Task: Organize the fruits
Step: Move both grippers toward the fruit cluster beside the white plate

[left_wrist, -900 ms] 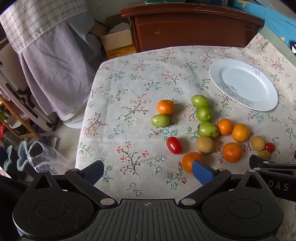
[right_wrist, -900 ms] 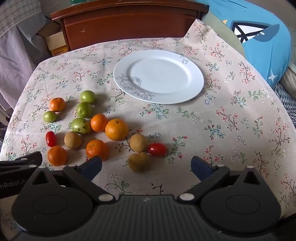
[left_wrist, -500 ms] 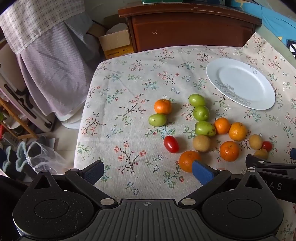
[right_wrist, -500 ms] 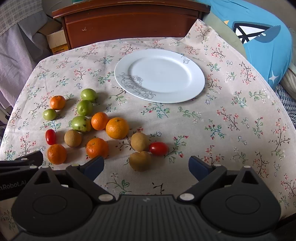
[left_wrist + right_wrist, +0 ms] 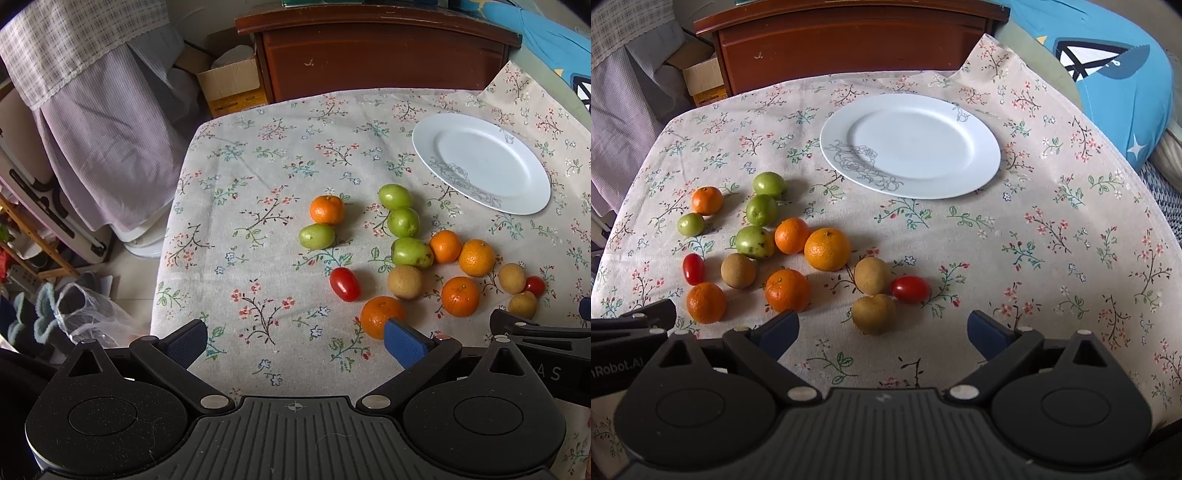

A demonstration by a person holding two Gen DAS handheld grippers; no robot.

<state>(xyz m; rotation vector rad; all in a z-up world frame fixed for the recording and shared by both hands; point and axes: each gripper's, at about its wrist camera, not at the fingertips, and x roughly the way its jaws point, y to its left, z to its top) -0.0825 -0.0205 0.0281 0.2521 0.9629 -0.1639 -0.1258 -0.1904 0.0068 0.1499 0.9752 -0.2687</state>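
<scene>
Several fruits lie loose on the floral tablecloth (image 5: 1071,229): oranges such as one (image 5: 827,249) in the middle, green fruits (image 5: 761,209), brown fruits (image 5: 873,314) and red tomatoes (image 5: 910,289). An empty white plate (image 5: 910,144) stands behind them; it also shows in the left wrist view (image 5: 480,162). My left gripper (image 5: 295,341) is open and empty at the table's near edge, its right finger just in front of an orange (image 5: 380,315). My right gripper (image 5: 882,330) is open and empty, with a brown fruit between its fingertips' line.
A dark wooden cabinet (image 5: 849,40) stands behind the table. A cardboard box (image 5: 231,86) and hanging cloth (image 5: 107,147) are at the left, with a drop to the floor past the table's left edge. A blue cushion (image 5: 1115,85) lies at the right.
Both grippers have shifted slightly, so the fruits and plate sit a little differently in view. Both grippers stay open and no fruit has moved.
</scene>
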